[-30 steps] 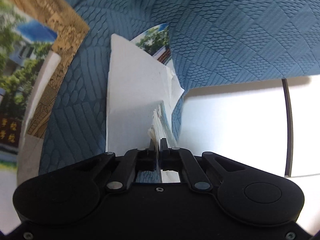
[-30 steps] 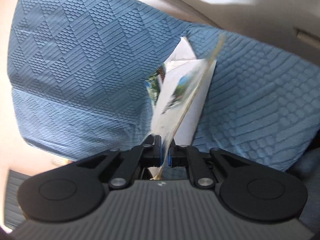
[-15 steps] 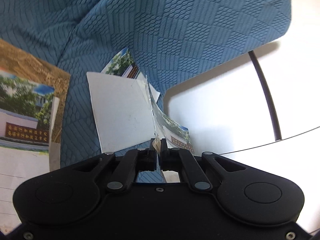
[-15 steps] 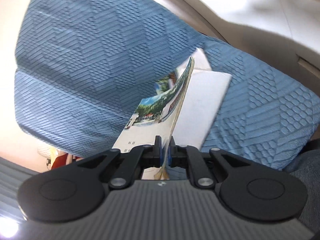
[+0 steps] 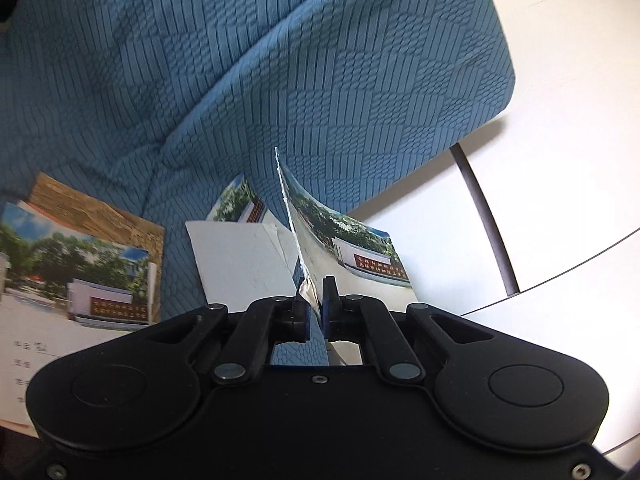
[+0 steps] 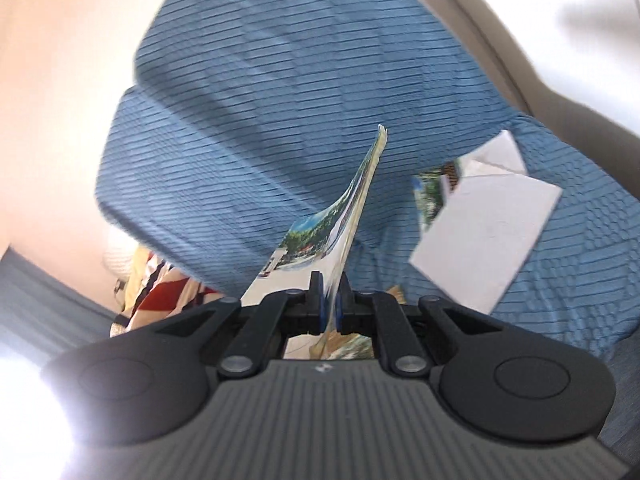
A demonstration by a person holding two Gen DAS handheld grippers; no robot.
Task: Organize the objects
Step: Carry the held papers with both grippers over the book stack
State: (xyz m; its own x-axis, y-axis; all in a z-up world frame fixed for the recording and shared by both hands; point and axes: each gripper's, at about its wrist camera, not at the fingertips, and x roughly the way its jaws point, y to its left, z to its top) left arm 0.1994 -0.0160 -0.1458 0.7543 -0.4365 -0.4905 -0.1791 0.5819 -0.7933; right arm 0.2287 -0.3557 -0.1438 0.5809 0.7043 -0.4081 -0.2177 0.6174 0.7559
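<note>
Blue geometric-textured cushion (image 5: 320,80); white card (image 5: 244,264); green-and-blue photo booklet (image 6: 344,216).

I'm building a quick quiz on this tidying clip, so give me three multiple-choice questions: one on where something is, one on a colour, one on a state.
1. Where does the white sheet lie? A on the cushion; B on the floor; C in a gripper.
2. What colour is the cushion? A red; B blue; C green.
3. How is the right gripper? A open, empty; B shut on the photo booklet; C shut on the cushion.
Answers: 1 A, it lies flat on the textured fabric; 2 B, blue in both views; 3 B, its pads pinch the booklet's edge.
</note>
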